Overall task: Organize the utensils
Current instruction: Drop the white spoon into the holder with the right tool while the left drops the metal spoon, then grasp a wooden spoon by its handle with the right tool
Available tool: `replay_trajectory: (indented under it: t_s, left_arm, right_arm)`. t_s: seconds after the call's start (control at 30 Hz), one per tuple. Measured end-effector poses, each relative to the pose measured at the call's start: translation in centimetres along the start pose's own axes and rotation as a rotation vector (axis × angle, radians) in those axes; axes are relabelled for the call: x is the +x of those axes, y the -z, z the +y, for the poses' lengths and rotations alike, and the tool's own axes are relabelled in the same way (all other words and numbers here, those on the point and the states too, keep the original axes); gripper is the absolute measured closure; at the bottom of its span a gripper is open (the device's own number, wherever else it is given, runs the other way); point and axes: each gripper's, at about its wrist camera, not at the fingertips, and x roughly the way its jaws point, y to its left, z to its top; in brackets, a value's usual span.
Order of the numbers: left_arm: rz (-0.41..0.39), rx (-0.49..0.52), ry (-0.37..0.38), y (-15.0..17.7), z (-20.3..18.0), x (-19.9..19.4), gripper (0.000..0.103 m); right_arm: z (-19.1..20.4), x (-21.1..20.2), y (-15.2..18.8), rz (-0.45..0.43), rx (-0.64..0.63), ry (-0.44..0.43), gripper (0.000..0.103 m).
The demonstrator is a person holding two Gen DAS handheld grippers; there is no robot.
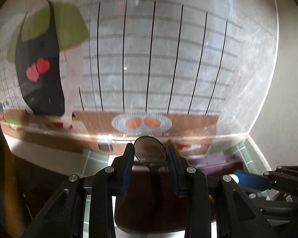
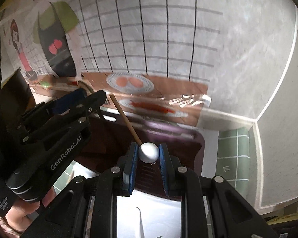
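On my left, I am holding the left gripper with its jaws pinching a metal spoon, bowl standing upright between the blue pads. On my right, the right gripper is clamping a wooden-handled ladle by its round bowl, handle pointing away over the dark tray.

1. We see a bench with a covering of green tiles and white lines at the right side, meeting the wall in a corner.
2. On it lies a dark reddish-brown tray, its rounded corner beside the green tiles.
3. At the tray's far edge we make out a blurred purple object; what it is we cannot tell.
4. Nearer the camera, the bench shows a bright white patch.
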Motion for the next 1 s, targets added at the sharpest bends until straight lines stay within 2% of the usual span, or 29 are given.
replay_trajectory:
  t_s: [0.17, 0.23, 0.3, 0.4, 0.5, 0.7, 0.87, 1.0]
  left_arm:
    - [0.057, -0.027, 0.015, 0.6, 0.4, 1.3, 0.067]
    - [0.062, -0.053, 0.024, 0.2, 0.8, 0.9, 0.060]
    - [0.052, -0.066, 0.026, -0.3, 1.2, -0.1, 0.048]
    - [0.014, -0.064, 0.021, -1.0, 1.5, -2.8, 0.043]
    - [0.005, -0.071, 0.027, -0.7, 1.6, -5.7, 0.039]
    - [0.043, 0.000, 0.045, 4.2, 0.9, -10.8, 0.039]
    - [0.101, -0.016, 0.070, 9.5, 1.3, -14.2, 0.036]
    - [0.145, 0.011, 0.068, 13.1, 1.5, -16.4, 0.036]
  right_arm:
    - [0.0, 0.5, 0.4, 0.002, 0.000, -0.018, 0.082]
    - [0.0, 0.5, 0.3, 0.013, -0.001, -0.031, 0.081]
    - [0.1, 0.0, 0.2, 0.006, -0.006, -0.038, 0.070]
    - [0.4, -2.2, 0.4, -0.063, -0.014, -0.023, 0.057]
    - [0.9, -4.8, 0.8, -0.126, -0.030, 0.003, 0.047]
    - [2.2, -9.4, 4.3, -0.217, -0.085, 0.085, 0.030]
    - [3.2, -11.3, 8.6, -0.236, -0.103, 0.089, 0.023]
    - [4.2, -12.5, 12.2, -0.237, -0.132, 0.078, 0.023]
